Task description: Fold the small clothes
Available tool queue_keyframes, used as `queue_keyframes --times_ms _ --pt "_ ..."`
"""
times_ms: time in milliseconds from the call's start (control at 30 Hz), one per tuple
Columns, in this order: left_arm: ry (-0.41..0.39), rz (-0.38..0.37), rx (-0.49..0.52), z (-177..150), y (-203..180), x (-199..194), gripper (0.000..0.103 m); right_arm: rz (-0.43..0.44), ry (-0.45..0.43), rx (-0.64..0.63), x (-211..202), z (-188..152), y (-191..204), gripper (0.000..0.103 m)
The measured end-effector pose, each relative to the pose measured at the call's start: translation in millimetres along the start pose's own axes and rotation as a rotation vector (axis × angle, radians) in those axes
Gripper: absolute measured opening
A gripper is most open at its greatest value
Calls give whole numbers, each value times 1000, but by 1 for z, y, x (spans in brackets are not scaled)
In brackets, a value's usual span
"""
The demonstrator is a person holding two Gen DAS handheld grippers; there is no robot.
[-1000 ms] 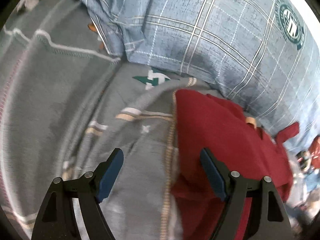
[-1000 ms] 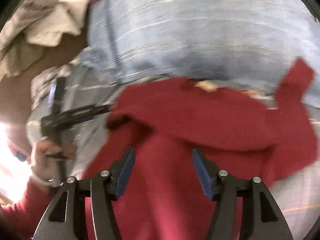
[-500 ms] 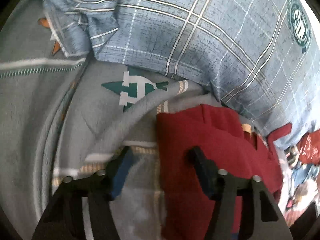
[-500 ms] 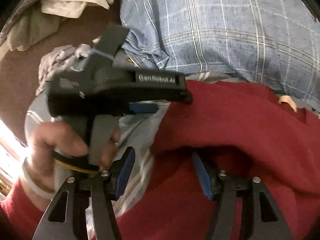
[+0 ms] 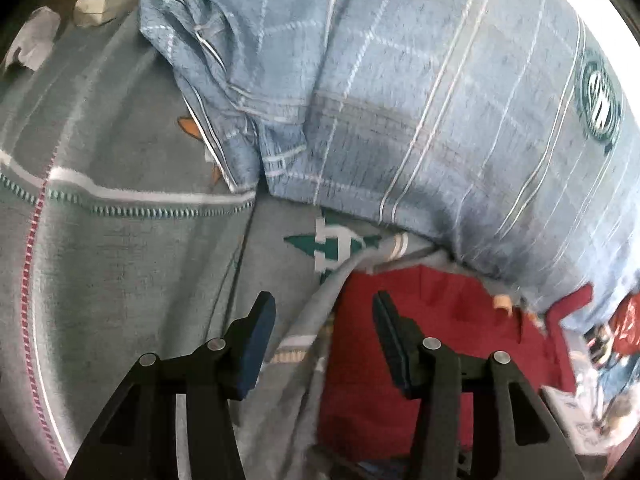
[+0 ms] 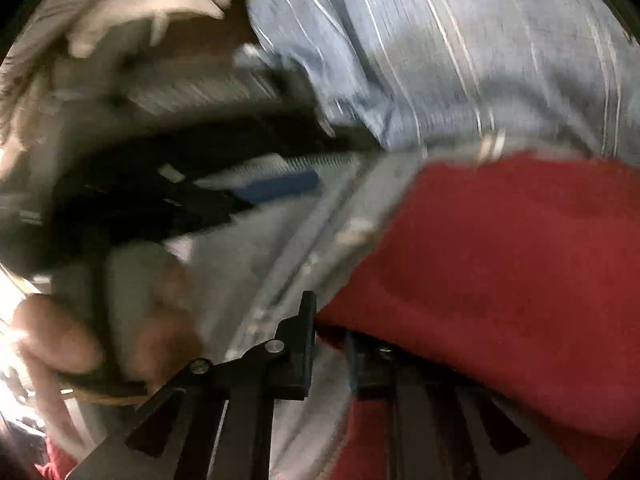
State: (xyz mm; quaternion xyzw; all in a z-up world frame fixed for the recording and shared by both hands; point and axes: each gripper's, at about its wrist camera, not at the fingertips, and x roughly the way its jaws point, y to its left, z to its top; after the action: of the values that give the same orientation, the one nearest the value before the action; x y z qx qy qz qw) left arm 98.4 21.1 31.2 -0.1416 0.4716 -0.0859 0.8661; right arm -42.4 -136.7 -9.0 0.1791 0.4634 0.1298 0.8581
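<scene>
A red garment (image 5: 420, 344) lies on a grey patterned blanket (image 5: 120, 280), its left edge beside a raised grey fold. My left gripper (image 5: 324, 320) is open, its fingers astride that fold and the red edge, holding nothing. In the right wrist view the red garment (image 6: 500, 280) drapes over my right gripper (image 6: 330, 344), whose jaws stand nearly closed on the red cloth's lower edge. The view is blurred. The left gripper's body (image 6: 180, 184) and the hand holding it show at the left there.
A large blue plaid pillow (image 5: 420, 100) with a green round badge (image 5: 600, 96) lies behind the red garment. Pale crumpled cloths (image 6: 140, 4) lie at the far left on a brown surface. Bright clutter (image 5: 608, 340) sits at the right edge.
My left gripper has narrowed its opening and pulled back along the blanket. My right gripper has closed from wide open onto the red garment's edge, and the cloth is lifted.
</scene>
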Motion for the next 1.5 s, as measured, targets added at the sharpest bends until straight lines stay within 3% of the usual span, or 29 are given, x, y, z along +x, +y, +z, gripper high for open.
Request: queue_keyframes --times_ms 33,100,167,200,267,367,467,533,600,767,867,967,1067,1200,1233,1300,1367,1433,1500 --pt "6 1 11 -3 -5 0 50 7 39 42 3 -5 -7 19" --pt "5 4 48 -10 -15 -1 51 34 26 44 -20 -12 -7 23" --pt "0 5 102 -19 -32 -4 52 37 19 2 -53 -20 -3 47" --pt "-4 4 127 -24 -41 -6 54 20 -5 -20 -76 -25 -3 51" --pt "-11 -2 177 -36 -59 -11 58 -62 -78 -45 -124 -32 -12 53" --pt "-3 -3 217 -53 -74 -9 62 -291 -154 -31 -176 -30 -41 53" --pt "51 19 256 -65 -85 7 62 -559 -123 38 -192 -25 -91 54" --pt "62 76 302 -70 -95 20 66 -642 -75 102 -190 -28 -128 54" --pt "77 128 365 -74 -104 33 71 -657 2 179 -182 -36 -156 54" --pt "57 129 370 -73 -113 31 72 -566 -40 141 -202 -29 -155 54" --pt "33 98 327 -69 -104 17 72 -668 -104 151 -216 0 -169 62" --pt "8 78 292 -64 -96 5 72 -763 -147 261 -239 19 -212 63" --pt "-1 78 279 -62 -91 1 72 -787 -150 363 -245 31 -246 70" --pt "2 93 275 -61 -86 3 72 -791 -101 443 -220 50 -287 74" --pt "5 97 272 -60 -85 4 72 -827 -84 446 -212 52 -292 71" --pt "9 98 260 -58 -83 4 72 -921 -34 422 -199 55 -306 43" --pt "7 93 248 -56 -82 4 72 -993 -46 377 -199 54 -309 14" --pt "-5 90 238 -54 -82 1 72 -956 -60 393 -207 51 -309 11" --pt "-15 84 232 -54 -81 -2 72 -866 -106 398 -225 46 -299 10"
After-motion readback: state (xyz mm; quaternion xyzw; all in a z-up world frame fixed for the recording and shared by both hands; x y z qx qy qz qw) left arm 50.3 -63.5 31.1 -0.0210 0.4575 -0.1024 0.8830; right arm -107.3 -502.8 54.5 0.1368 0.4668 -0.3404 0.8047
